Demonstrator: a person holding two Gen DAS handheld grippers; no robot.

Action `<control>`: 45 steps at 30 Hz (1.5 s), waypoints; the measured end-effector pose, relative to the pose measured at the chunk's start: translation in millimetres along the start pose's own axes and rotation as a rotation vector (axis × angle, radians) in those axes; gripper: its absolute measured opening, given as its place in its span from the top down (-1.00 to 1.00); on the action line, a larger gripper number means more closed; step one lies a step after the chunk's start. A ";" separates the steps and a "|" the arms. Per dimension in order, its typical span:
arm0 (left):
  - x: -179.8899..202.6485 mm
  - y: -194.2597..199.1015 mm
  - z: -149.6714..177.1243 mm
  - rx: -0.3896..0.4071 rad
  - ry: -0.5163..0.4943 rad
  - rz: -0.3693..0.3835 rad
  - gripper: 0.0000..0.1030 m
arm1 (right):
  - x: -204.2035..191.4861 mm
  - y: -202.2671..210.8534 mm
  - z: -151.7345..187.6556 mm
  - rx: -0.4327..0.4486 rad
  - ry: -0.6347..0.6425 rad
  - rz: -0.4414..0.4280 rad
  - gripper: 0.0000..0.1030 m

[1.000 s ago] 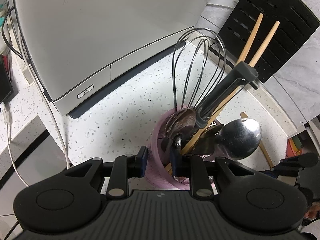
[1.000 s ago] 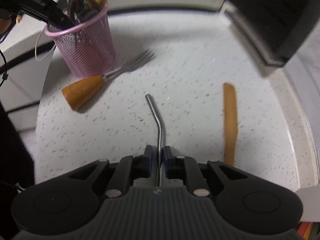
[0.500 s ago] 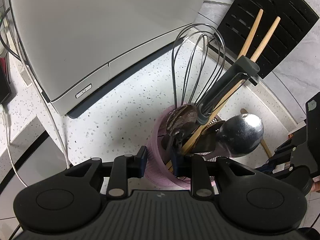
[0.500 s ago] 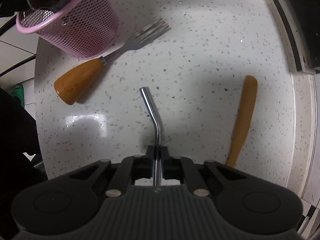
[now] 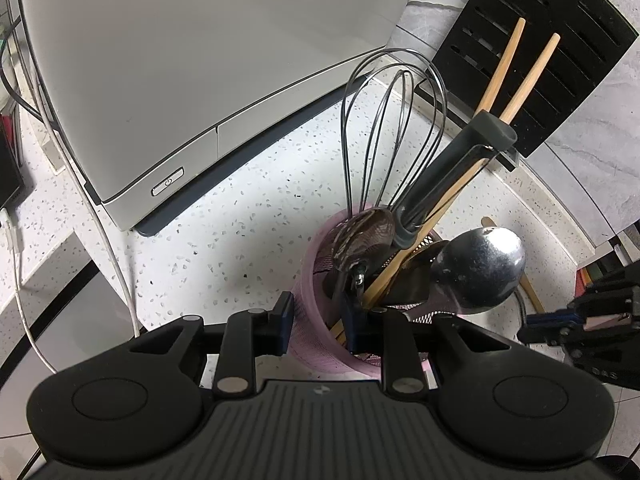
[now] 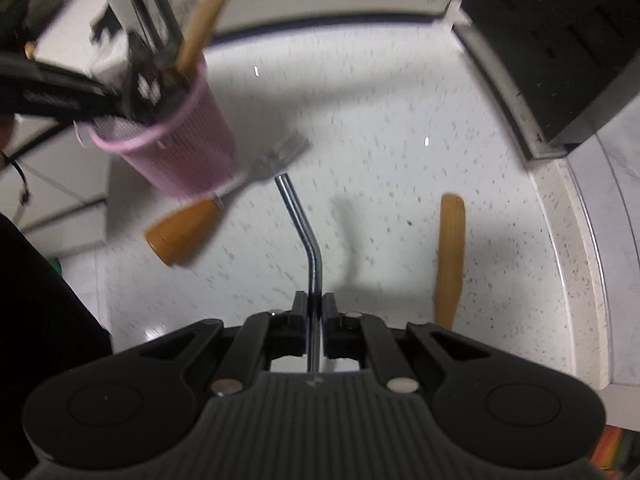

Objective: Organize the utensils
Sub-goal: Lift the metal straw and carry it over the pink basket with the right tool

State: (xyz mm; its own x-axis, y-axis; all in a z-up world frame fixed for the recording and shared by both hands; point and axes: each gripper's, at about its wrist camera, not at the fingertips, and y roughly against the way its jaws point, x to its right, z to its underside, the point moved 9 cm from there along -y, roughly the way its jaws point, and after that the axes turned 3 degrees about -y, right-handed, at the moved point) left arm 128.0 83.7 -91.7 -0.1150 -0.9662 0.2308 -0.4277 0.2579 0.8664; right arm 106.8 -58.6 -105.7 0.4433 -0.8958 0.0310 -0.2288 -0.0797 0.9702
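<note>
Both sets of jaws are clamped: the left gripper (image 5: 318,320) pinches the near wall of the pink mesh holder (image 6: 176,148), one finger outside and one inside, while the right gripper (image 6: 316,312) has just closed tight on the bent metal straw (image 6: 304,232), which it holds clear above the speckled counter (image 6: 380,120). Largest of what stands in the holder, near the counter's left edge, are a wire whisk (image 5: 394,132), a steel ladle (image 5: 480,268) and two wooden chopsticks (image 5: 500,72). Beside the holder lies a wooden-handled fork (image 6: 208,220); a wooden knife (image 6: 450,256) rests toward the right edge.
</note>
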 end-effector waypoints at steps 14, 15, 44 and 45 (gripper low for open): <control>0.3 0.6 0.2 0.001 -0.004 -0.002 0.46 | -12.5 53.6 4.7 0.325 -0.108 -0.128 0.94; -0.1 0.6 0.1 0.001 -0.001 -0.001 0.46 | -13.9 58.4 3.2 0.345 -0.112 -0.138 0.94; -3.5 -1.7 -0.6 -0.005 0.018 0.006 0.46 | -90.7 130.0 -80.3 0.738 -0.016 -0.207 0.94; -3.5 -1.7 -0.6 -0.005 0.018 0.005 0.46 | -91.1 129.1 -80.7 0.745 -0.010 -0.198 0.94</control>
State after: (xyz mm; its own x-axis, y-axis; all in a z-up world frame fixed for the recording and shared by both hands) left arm 129.6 86.6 -93.7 -0.1014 -0.9646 0.2433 -0.4225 0.2632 0.8673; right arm 106.8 48.0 36.2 0.5296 -0.8379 -0.1320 -0.6708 -0.5090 0.5393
